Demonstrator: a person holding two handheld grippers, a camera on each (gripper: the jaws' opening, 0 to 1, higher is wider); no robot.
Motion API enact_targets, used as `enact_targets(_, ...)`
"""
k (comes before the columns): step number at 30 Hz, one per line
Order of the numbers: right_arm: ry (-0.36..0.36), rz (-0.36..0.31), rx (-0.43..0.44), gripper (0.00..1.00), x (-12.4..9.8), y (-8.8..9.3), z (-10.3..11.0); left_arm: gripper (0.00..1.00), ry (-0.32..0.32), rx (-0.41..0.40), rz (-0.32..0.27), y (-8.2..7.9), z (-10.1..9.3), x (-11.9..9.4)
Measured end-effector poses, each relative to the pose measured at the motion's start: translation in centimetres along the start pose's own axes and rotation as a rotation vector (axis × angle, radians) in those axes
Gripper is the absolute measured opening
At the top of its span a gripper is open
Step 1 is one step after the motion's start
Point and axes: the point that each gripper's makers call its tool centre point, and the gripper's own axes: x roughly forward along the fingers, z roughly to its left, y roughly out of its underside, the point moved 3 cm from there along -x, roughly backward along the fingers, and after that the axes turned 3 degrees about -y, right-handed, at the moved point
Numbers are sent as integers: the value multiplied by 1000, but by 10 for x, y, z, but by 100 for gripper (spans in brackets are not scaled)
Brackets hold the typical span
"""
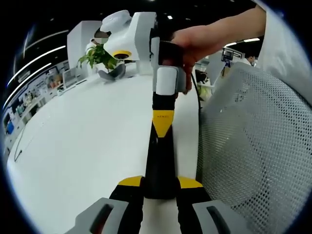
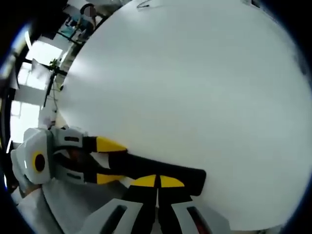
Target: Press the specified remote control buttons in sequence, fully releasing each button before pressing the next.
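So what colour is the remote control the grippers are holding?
Black; the remote control shows best in the left gripper view, against the white table.

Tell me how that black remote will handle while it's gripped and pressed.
The remote looks stiff: it juts straight out of the left claw without sagging. Gripped at one end only, it may pivot when the shut right claw presses it. Its smooth shell could probably slide on the white table.

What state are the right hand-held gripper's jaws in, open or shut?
Shut. The right hand-held gripper's yellow tips meet with no gap at the black remote control, which the left hand-held gripper clamps by one end.
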Motion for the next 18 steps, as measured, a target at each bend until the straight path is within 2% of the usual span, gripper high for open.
enact_targets(3,20,-15,-97,0,0,0,0,25,-4,-5,3,0,0,0)
enact_targets(7,48,-24,-88,0,0,1,2,25,-9,-9,16,-1,0,1)
enact_targets(9,52,-34,-135,0,1,2,1,25,-14,-17,18,-1,0,1)
enact_targets(13,54,-25,-95,0,0,1,2,25,-15,-14,24,-2,0,1)
enact_targets(18,3,-15,-36,0,-2,1,0,24,-14,-6,16,-1,0,0)
